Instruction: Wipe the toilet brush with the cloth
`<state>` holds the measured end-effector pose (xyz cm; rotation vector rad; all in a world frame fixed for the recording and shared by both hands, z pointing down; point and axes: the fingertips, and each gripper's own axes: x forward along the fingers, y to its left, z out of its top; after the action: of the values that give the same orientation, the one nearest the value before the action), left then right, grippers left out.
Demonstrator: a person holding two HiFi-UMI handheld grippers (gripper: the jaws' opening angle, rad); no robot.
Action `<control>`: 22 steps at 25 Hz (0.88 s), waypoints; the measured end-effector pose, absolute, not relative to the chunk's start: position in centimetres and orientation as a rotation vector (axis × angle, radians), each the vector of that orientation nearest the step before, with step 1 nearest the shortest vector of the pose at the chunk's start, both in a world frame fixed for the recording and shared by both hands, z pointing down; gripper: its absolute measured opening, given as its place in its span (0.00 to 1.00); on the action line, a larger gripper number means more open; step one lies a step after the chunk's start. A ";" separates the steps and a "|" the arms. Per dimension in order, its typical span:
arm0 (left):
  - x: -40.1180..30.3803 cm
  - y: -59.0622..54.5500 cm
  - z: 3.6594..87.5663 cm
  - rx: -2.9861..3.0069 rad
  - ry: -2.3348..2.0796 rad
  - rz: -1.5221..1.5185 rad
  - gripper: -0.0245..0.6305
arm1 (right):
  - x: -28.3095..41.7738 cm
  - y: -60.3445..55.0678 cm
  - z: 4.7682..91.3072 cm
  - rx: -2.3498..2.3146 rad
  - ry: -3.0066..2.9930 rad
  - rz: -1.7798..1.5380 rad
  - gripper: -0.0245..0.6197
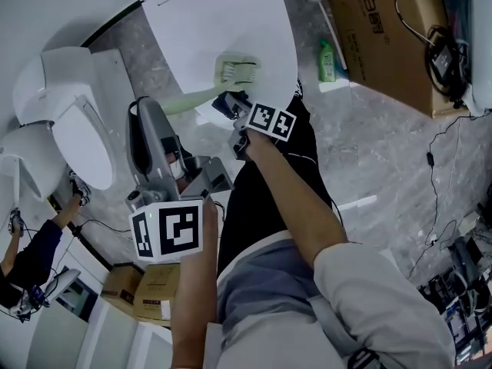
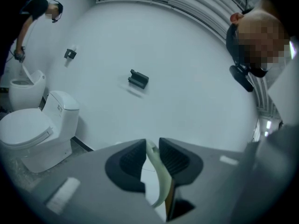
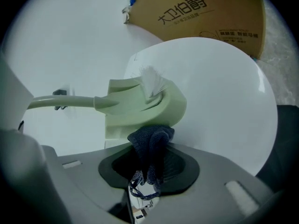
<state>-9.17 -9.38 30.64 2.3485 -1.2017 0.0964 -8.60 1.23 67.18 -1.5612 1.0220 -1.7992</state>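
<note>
A pale green toilet brush is held in the air between both grippers. In the head view its handle [image 1: 188, 98] runs from my left gripper [image 1: 152, 112] to the brush head [image 1: 237, 71]. The left gripper [image 2: 150, 154] is shut on the handle [image 2: 158, 174]. My right gripper [image 1: 232, 104] is shut on a dark blue cloth [image 1: 224, 104]. In the right gripper view the cloth [image 3: 150, 143] bulges out of the jaws and presses against the lower edge of the brush head [image 3: 140, 107], below the white bristles [image 3: 152, 80].
A white rounded surface [image 1: 231, 14] lies behind the brush. Two white toilets [image 1: 69, 121] stand at left, with another person [image 1: 31, 248] bending near them. A cardboard box [image 1: 384, 29], a green bottle [image 1: 327, 60] and cables [image 1: 434, 160] are on the grey floor to the right.
</note>
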 end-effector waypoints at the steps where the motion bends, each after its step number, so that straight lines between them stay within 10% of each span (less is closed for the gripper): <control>1: -9.0 -9.4 30.6 2.357 -1.198 0.100 0.04 | -8.7 1.1 67.0 -1.560 1.034 -1.798 0.21; 22: -8.1 -10.8 30.6 2.377 -1.156 0.110 0.04 | -10.8 -1.8 62.9 -1.451 1.036 -1.746 0.21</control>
<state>-8.13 -10.76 30.58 2.3766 -1.1556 0.1096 -10.77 -1.82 62.90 -1.4508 1.0356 -1.7464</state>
